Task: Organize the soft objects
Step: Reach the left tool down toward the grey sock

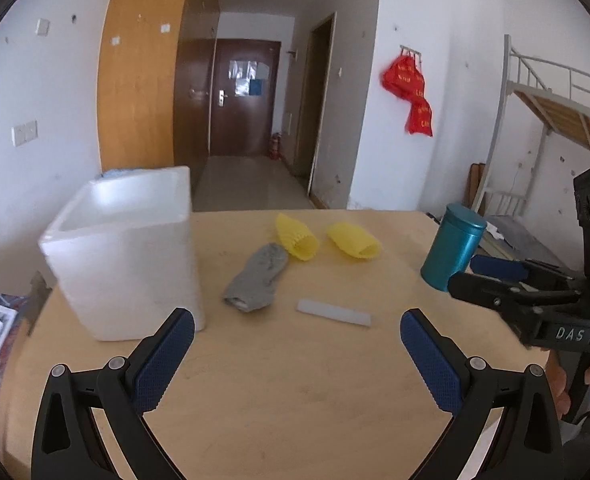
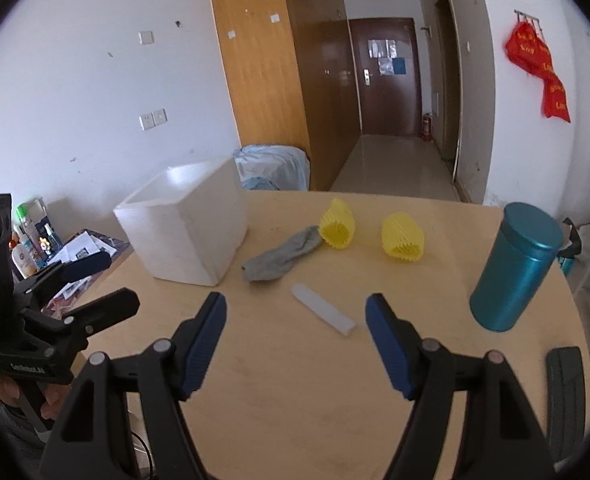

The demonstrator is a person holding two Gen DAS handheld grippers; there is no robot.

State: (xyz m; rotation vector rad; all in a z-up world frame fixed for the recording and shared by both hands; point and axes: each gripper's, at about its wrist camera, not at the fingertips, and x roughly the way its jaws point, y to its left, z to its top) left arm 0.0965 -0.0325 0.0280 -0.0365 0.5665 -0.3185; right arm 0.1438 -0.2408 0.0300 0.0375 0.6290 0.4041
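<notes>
A grey sock lies mid-table. Two yellow foam net sleeves lie behind it: the left one touches the sock, the right one lies apart. A white foam strip lies nearer. A white foam box stands open at the left. My left gripper is open and empty above the table's near part, also seen in the right wrist view. My right gripper is open and empty, seen from the left wrist.
A teal metal canister stands at the right of the round wooden table. A black flat object lies at the right edge. Papers and bottles sit left of the table. A covered bin stands behind it.
</notes>
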